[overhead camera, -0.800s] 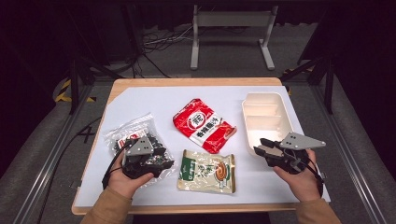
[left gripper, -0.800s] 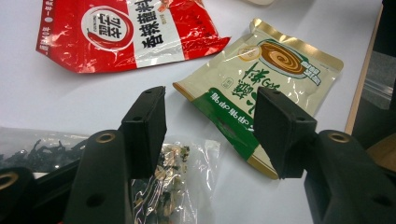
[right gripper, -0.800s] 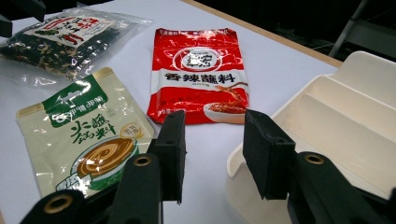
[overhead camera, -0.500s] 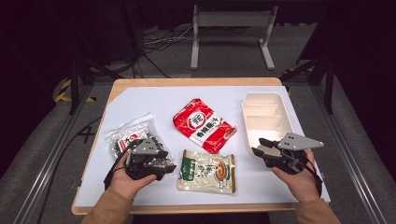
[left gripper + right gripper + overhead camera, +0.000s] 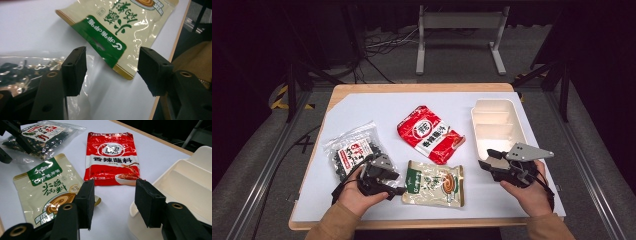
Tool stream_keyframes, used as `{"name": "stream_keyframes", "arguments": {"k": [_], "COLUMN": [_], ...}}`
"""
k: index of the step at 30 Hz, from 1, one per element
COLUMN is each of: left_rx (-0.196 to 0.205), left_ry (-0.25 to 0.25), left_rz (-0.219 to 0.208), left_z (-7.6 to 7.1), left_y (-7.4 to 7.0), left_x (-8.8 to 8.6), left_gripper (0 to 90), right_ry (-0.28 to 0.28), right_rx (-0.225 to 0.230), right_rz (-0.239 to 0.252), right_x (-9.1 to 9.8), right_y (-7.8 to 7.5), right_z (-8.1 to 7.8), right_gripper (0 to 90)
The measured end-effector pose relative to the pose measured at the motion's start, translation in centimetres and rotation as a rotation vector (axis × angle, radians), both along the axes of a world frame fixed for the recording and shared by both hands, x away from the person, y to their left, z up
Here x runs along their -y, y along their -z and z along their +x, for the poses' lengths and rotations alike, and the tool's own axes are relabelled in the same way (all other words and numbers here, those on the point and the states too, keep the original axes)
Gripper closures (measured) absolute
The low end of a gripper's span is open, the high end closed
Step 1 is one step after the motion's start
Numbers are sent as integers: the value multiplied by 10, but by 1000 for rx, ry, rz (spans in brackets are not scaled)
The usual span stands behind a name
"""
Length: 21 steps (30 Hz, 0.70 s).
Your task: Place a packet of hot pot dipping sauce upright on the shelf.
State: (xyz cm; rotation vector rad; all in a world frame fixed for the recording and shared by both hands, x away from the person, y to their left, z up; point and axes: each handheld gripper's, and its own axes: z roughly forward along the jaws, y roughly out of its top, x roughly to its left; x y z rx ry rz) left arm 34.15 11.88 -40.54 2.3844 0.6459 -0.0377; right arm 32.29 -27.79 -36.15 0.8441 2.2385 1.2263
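- A white-topped bench (image 5: 362, 107) with a wood edge stands in a dark room.
- The left gripper (image 5: 398, 189) sits at seven o'clock, fingers (image 5: 75, 70) spread and empty; the green-and-cream pouch (image 5: 434, 183) lies just beyond them, apart.
- A clear bag of dark bits (image 5: 352, 152) lies under that gripper.
- The right gripper (image 5: 486, 159), at four o'clock, has its fingers spread and empty, by the near end of the cream tray (image 5: 517, 125).
- A red pouch (image 5: 429, 132) lies at centre.

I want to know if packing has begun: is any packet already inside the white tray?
No: in the high view the white tray has nothing in it, and all three packets lie on the table.
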Motion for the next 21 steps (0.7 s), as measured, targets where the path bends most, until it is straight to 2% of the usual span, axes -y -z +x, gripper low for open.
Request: {"name": "stream_keyframes", "arguments": {"k": [6, 12, 15, 21], "left_rx": [-29, -74, -84, -107], "left_ry": [23, 31, 35, 41], "left_rz": [40, 73, 103, 118], "left_z": [-1, -1, 0, 1], "left_y": [6, 10, 12, 16], "left_x": [6, 9, 11, 14], "left_gripper": [433, 451, 448, 461], "right_ry": [-1, -6, -6, -7], "right_rx": [-9, -13, -16, -28], "right_rz": [5, 11, 10, 14], "right_x": [0, -1, -2, -3], "right_y": [1, 1, 2, 3], "right_z": [-1, -1, 0, 0], "right_gripper": [486, 468, 457, 438]}}
